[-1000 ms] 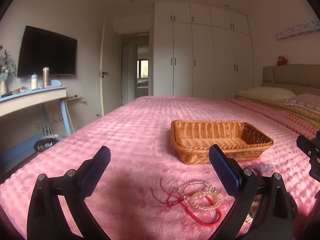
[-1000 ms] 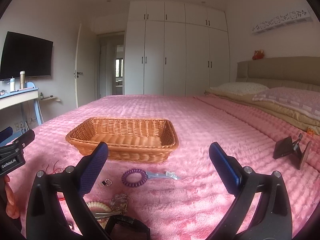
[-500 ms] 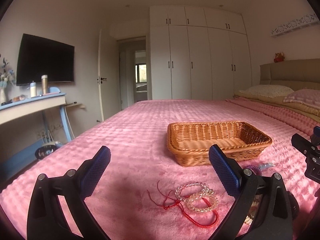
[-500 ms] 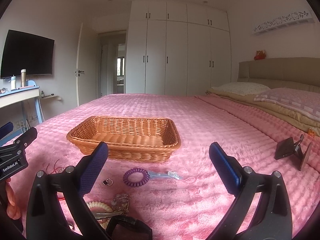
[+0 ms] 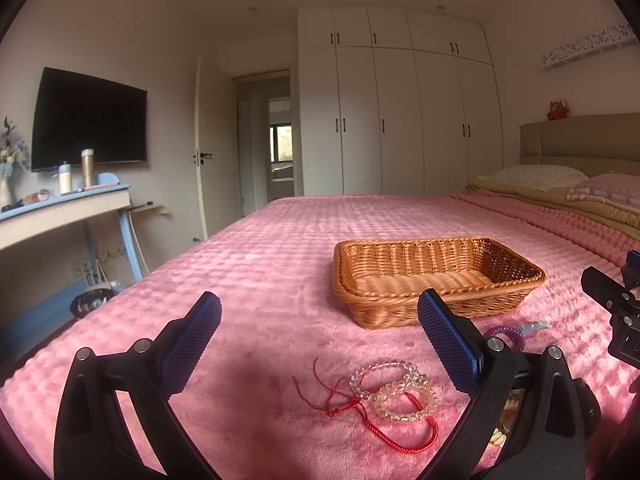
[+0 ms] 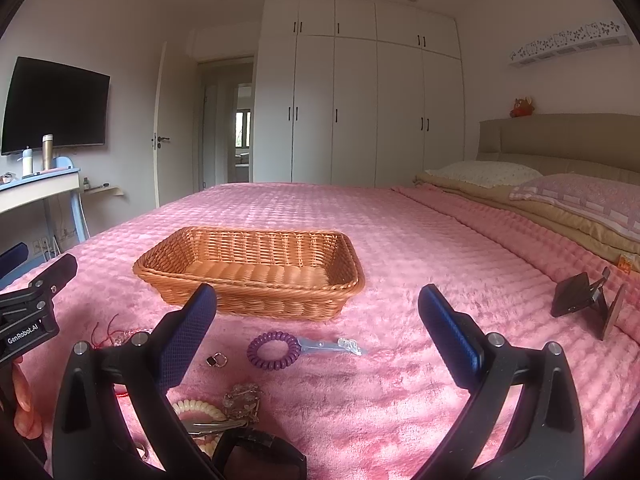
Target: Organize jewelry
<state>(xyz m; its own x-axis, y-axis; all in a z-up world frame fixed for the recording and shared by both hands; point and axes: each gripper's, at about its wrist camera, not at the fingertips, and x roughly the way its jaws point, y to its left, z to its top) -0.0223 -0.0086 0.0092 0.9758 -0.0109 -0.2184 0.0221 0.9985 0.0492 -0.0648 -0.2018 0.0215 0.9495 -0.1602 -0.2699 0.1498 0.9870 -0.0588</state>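
Ahead of both tongs, the empty basket (image 5: 436,276) is seen on the bed (image 5: 280,248); bracelets (image 5: 394,390) lie between the spread left tongs (image 5: 318,338), a purple coil (image 6: 273,350) between the spread right tongs (image 6: 316,332). One piece should be pinched low, so no blanket is caught

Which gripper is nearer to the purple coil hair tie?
Right. The purple coil hair tie lies just ahead between the right gripper fingers; the left gripper is further left, over the bead bracelets.
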